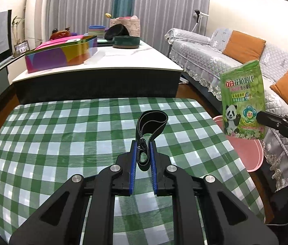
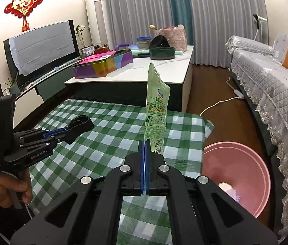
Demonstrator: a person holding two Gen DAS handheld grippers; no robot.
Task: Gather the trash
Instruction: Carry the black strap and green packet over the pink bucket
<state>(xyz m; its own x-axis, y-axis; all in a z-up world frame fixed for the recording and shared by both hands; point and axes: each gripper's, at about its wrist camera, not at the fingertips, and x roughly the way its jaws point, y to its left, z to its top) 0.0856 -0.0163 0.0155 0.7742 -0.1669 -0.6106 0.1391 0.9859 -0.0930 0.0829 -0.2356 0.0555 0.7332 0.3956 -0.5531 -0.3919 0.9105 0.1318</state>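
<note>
Left wrist view
Left gripper [image 1: 143,145]: clenched on a black strap loop [image 1: 151,122], its blue pads pressing the strap's doubled stem.
Strap loop: stands out ahead of the fingertips, held above the green checked tablecloth [image 1: 62,143].
Right gripper [image 1: 263,118]: comes in from the right edge, clamped on the lower corner of a green detergent pouch [image 1: 242,100].
Pouch: upright, printed face with a panda toward this camera, well to the right of the left fingertips.
Pink basin [image 1: 245,153]: on the floor below the pouch, beside the cloth's right edge.

Right wrist view
Right gripper [image 2: 144,143]: pads closed tight on the pouch's [image 2: 157,110] bottom edge.
Pouch: rises edge-on straight ahead of the fingertips.
Left gripper [image 2: 70,131]: to the left, over the tablecloth [image 2: 111,134], gripping the strap [image 2: 82,121].
Hand [image 2: 5,187]: wraps the left gripper's handle.
Basin [image 2: 245,163]: lower right of the fingertips, something pale lying inside.
</note>
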